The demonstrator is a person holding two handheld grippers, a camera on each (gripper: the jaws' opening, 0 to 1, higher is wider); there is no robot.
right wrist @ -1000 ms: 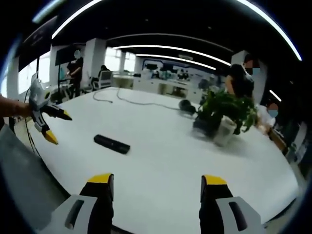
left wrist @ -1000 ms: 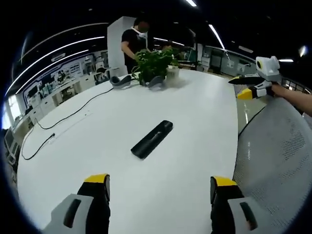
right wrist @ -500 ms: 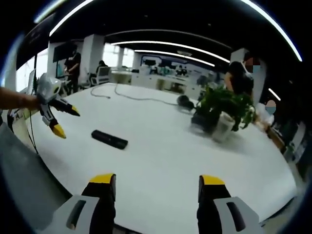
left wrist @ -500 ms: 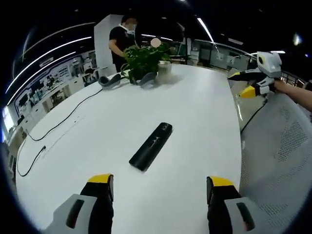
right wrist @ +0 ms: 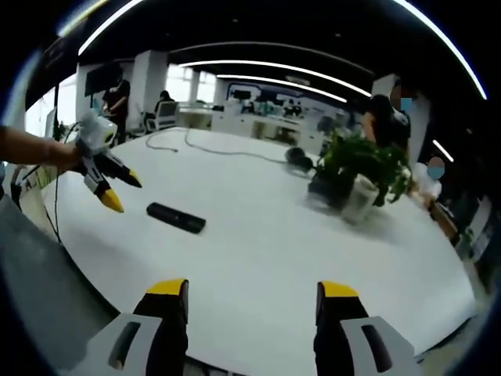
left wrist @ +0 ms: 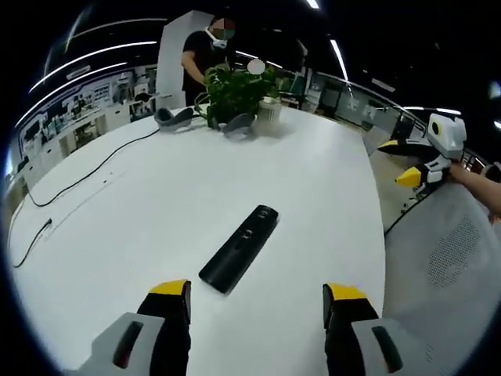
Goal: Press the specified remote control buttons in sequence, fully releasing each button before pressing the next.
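One remote control [left wrist: 239, 248] lies on the table [left wrist: 156, 204], both grippers' jaws spread wide, holding nothing.

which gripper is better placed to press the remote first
Left, probably. The remote lies just ahead of the open left gripper, roughly between its jaws. The right gripper, also open, sits farther back, with the remote off to its left.

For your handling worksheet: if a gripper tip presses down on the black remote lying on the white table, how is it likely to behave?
The remote looks like a rigid, flat bar, so it probably won't bend or roll. It lies loose on the smooth, glossy table, so an off-centre or slanted press may make it slide or pivot. Its slim shape suggests it is light.
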